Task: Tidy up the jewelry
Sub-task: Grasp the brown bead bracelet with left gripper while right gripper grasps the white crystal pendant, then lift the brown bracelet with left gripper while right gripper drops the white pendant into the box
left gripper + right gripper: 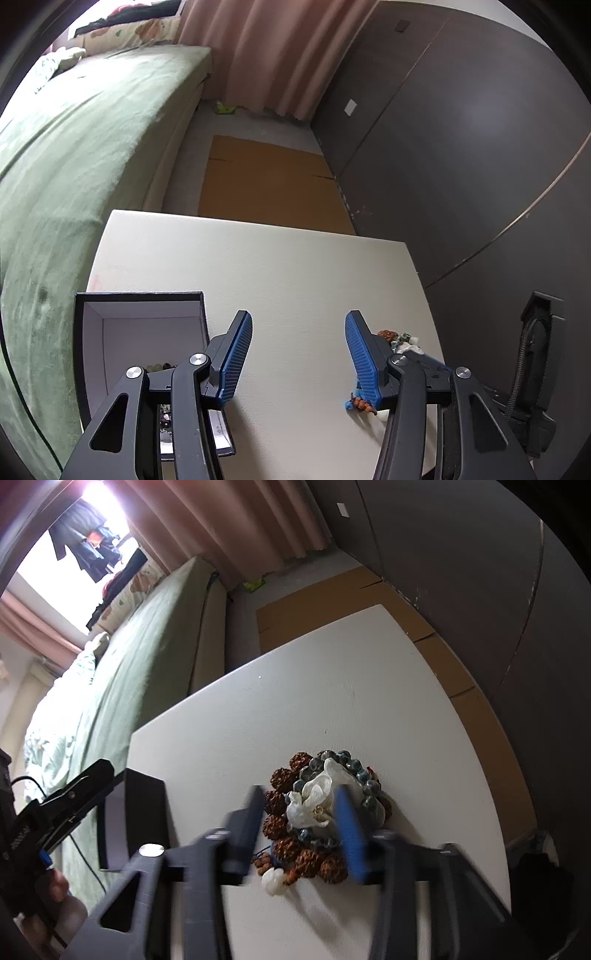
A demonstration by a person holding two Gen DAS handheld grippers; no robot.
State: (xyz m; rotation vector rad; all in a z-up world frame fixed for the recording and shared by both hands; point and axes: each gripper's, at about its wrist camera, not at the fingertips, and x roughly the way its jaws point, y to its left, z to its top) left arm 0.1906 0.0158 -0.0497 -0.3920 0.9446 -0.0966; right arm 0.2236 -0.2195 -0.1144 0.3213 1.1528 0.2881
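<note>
Right wrist view: the loose, slippery bead bracelets (317, 812) were straddled by parted right gripper (303, 814), best pinched mid-pile, left gripper (298, 354) unclenched.

On the table (295, 266), the open box (140, 332) stands left of the heap of bead bracelets (321, 812), well apart.

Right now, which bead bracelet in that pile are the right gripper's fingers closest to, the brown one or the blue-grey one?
The blue-grey bracelet: the right gripper straddles it and the white piece, while the brown bracelet rings the outside.
</note>
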